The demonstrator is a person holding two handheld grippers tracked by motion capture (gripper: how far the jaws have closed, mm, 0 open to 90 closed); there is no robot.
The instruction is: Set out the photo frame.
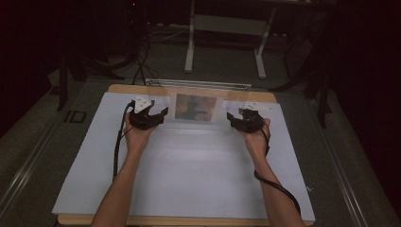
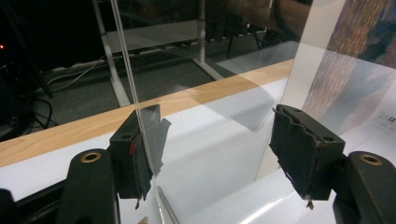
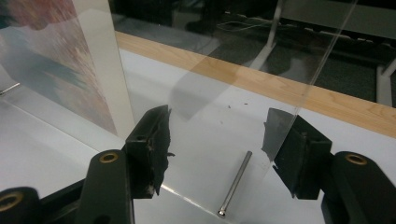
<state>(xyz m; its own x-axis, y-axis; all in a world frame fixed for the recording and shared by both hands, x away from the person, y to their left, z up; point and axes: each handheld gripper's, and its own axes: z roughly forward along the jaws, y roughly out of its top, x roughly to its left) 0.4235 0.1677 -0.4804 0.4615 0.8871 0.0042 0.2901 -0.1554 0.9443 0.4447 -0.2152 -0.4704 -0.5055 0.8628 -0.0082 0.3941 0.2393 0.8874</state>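
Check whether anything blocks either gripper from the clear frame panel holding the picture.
Nothing visible does. The left gripper and right gripper sit at opposite side edges of the clear panel, jaws open around those edges. A small metal pin lies below.

A wooden bench (image 1: 189, 88) carries a white sheet (image 1: 189, 175) over most of its top. Beyond its far edge, on a dim grey floor (image 1: 222, 66), stands a white metal frame (image 1: 226, 24), with dark cables (image 1: 141, 61) trailing beside what may be black stand legs (image 1: 101, 64).
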